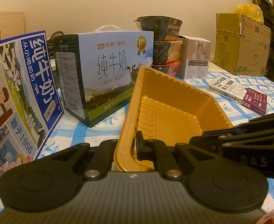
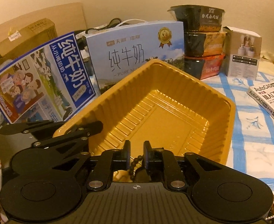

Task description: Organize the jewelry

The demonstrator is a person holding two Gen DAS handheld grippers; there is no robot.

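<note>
your right gripper [image 2: 137, 155] is clamped on a dark bead string [image 2: 135, 163], which hangs between its fingers just over the near rim of the yellow tray [image 2: 174, 112]. your left gripper [image 1: 126, 147] is closed on the tray's near left wall [image 1: 125, 130], tilting it up. behind stand a milk box [image 1: 107, 74], stacked bowls [image 2: 202, 43] and a book [image 1: 239, 95] on the checked cloth [image 2: 252, 130].

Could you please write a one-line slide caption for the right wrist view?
Right gripper holds a dark beaded strand over a ribbed golden plastic tray gripped by the left gripper.
</note>
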